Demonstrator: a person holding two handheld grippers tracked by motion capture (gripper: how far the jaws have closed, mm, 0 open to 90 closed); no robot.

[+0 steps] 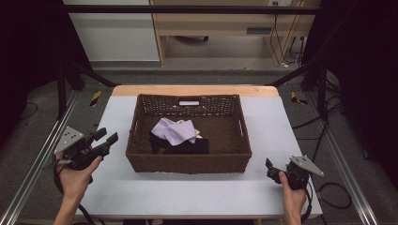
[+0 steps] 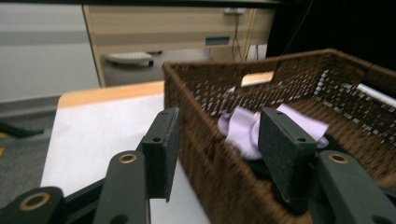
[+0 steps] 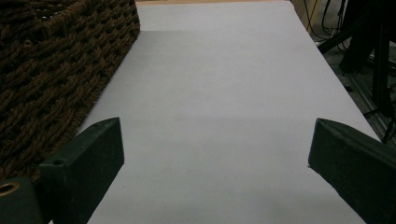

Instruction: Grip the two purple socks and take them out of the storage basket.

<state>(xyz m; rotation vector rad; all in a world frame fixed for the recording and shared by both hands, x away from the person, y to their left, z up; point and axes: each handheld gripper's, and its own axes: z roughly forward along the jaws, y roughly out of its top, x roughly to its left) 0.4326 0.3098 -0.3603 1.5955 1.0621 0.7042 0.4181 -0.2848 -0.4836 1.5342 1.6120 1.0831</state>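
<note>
We see a dim room with dark, almost black corners at the left and right of the high view. The white counter point(image 1: 197, 187) is the brightest thing, lit softly from above, with no hard glare on it. The brown basket point(image 1: 187, 164) looks dark inside, and the black cloth point(image 1: 185, 146) in it is hard to make out, while the purple cloth point(image 1: 174, 130) shows up well. In the left gripper view the basket wall point(image 2: 219, 177) looks smeared and fuzzy, and the cupboards far behind are soft. In the right gripper view the near counter point(image 3: 219, 116) is grey and shady, brighter farther away, and the close black jaws look a bit blurry.
</note>
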